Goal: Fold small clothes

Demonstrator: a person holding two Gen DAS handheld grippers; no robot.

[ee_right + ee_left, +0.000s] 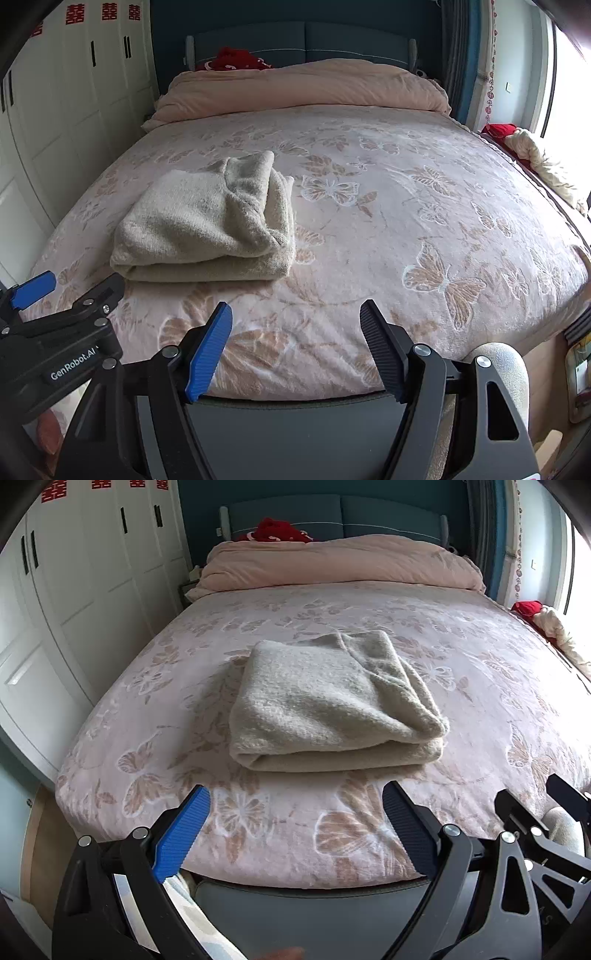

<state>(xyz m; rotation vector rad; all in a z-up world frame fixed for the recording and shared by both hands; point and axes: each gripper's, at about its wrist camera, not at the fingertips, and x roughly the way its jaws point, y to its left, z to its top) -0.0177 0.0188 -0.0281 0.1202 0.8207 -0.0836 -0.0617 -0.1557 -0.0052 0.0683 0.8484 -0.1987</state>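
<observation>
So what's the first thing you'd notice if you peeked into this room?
Probably the fluffy beige folded garment, sitting alone in the middle of the big bed with its pink butterfly cover. Next, the two open grippers, left gripper and right gripper, poking in at the foot of the bed with blue and black fingers, touching nothing. Something bright red sits by the headboard, behind the rolled pink quilt.
</observation>
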